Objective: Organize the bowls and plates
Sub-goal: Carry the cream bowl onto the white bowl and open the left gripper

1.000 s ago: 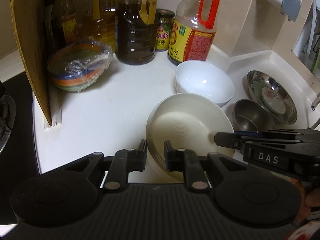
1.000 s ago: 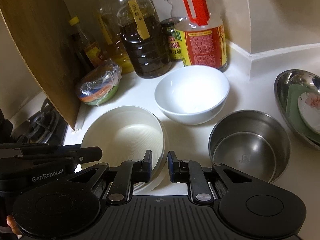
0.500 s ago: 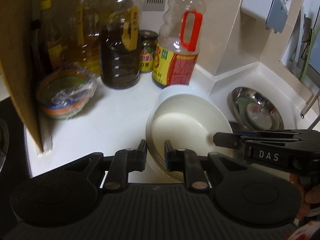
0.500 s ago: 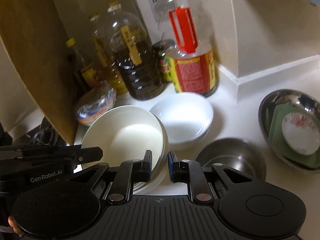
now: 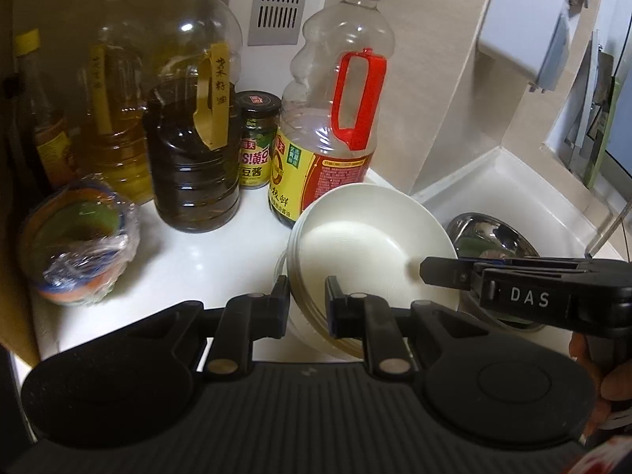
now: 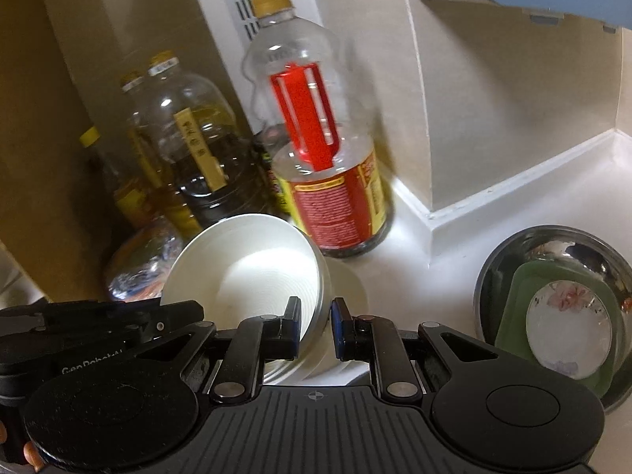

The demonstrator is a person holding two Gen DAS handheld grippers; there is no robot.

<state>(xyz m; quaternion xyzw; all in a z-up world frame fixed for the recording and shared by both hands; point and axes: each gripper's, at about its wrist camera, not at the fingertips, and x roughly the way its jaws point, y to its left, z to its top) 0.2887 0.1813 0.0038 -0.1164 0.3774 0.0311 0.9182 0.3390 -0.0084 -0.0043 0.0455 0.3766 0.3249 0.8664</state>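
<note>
A stack of cream plates [image 5: 367,252] is held in the air between both grippers. My left gripper [image 5: 307,304] is shut on the stack's near-left rim. My right gripper [image 6: 314,326] is shut on its opposite rim, and the stack [image 6: 252,280] fills the lower left of the right wrist view. The right gripper also shows from the side in the left wrist view [image 5: 438,272]. The white bowl lies hidden under the stack; only a sliver of its rim [image 6: 351,288] shows. The small steel bowl is out of sight.
Oil and sauce bottles [image 5: 189,150] stand along the back wall, with a red-handled bottle [image 5: 335,134] closest to the stack. A plastic-wrapped stack of coloured bowls [image 5: 79,245] sits at left. A steel basin [image 6: 553,316] holding a green dish sits at right. A wooden board [image 6: 35,158] stands at left.
Both grippers have lifted the plate stack off the counter and carried it back over the white bowl. The stack now hides the white bowl and the small steel bowl.
</note>
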